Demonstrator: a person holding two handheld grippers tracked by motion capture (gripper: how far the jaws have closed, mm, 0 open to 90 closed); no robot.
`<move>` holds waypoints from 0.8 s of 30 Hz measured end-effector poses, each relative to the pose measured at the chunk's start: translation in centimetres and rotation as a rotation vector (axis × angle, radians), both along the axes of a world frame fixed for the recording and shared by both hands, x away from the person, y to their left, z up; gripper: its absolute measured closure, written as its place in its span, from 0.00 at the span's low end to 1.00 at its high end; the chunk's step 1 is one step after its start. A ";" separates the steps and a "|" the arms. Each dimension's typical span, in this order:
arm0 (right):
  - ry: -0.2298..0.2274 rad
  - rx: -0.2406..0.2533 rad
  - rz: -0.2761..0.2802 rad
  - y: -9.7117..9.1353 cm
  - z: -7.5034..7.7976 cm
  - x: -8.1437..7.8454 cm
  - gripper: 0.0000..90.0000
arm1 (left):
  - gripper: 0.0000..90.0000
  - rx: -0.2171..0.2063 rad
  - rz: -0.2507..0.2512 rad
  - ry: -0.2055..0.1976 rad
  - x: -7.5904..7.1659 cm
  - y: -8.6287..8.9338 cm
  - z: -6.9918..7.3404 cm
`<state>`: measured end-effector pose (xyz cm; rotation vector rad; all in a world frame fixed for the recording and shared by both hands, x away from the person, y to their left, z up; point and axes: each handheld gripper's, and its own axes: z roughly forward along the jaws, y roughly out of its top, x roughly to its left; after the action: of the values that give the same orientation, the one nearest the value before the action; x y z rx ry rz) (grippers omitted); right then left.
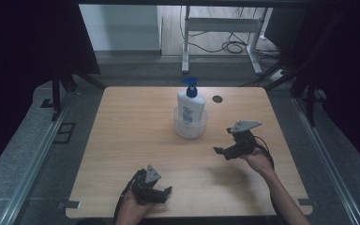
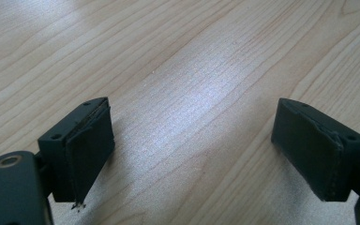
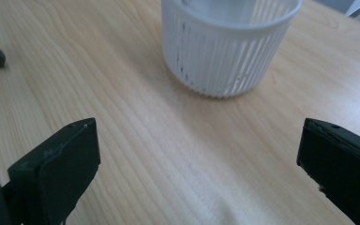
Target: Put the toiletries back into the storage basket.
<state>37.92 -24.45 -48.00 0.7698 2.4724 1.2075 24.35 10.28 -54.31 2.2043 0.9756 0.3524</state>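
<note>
Lotion bottle (image 1: 191, 104), white with a blue pump head, stood upright inside a pale ribbed plastic cup (image 1: 190, 126) a little beyond the middle of the wooden counter (image 1: 122, 140). A small dark round hole (image 1: 217, 99) sat in the counter's surface just to the right of the bottle, towards the far edge.

In the high view the left tool (image 1: 161, 193) lay low near the counter's near edge, held in the person's left hand (image 1: 133, 208), well apart from the cup. Its jaws stood wide apart with nothing between them, and the left gripper view showed bare wood grain between the two black pads.

The right tool (image 1: 222, 151) was held above the counter to the right of the cup, near it but not touching, in the right hand (image 1: 258, 161). Its jaws were likewise spread wide and empty. In the right gripper view the ribbed cup (image 3: 227, 47) stood ahead of the jaws, beyond their tips.
</note>
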 end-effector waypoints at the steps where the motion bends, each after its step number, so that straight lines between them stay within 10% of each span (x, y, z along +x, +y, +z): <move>1: 0.001 -0.006 0.001 0.0 -0.3 -0.2 0.00 | 0.14 0.000 0.000 0.001 0.0 0.0 0.0; 24: 0.059 -0.071 -0.017 0.2 -5.2 -3.4 0.00 | 0.14 -0.004 0.005 0.000 0.0 -0.1 0.0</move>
<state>34.51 -24.29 -53.22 0.8172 2.5357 1.0995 24.34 10.23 -54.32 2.1986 0.9814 0.3524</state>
